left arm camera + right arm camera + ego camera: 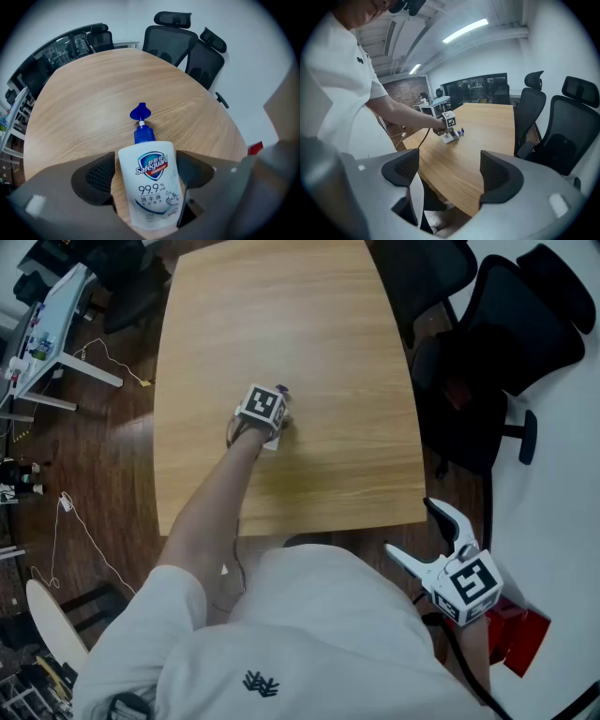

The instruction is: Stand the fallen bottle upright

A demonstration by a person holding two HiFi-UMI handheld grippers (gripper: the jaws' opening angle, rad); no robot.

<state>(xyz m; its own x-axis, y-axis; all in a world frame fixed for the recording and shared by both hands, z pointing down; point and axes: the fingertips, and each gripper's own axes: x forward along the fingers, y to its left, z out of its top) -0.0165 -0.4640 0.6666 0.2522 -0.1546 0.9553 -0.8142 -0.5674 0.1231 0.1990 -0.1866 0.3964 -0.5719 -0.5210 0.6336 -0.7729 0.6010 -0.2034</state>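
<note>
A white soap bottle [149,164] with a blue pump [139,112] lies flat on the wooden table [89,93], pump pointing away from me. My left gripper [146,171] is shut on its body, one dark pad on each side. In the head view the left gripper [267,413] sits mid-table over the bottle, and only the blue pump tip [282,391] shows. My right gripper [422,535] hangs off the table's near right corner, open and holding nothing. From the right gripper view [447,176] the bottle [458,134] is a small shape far across the table.
Black office chairs [506,315] stand along the table's right side and far end [171,40]. A red object [520,638] is on the floor by my right hand. Desks and cables [56,343] lie to the left, beyond the table edge [161,427].
</note>
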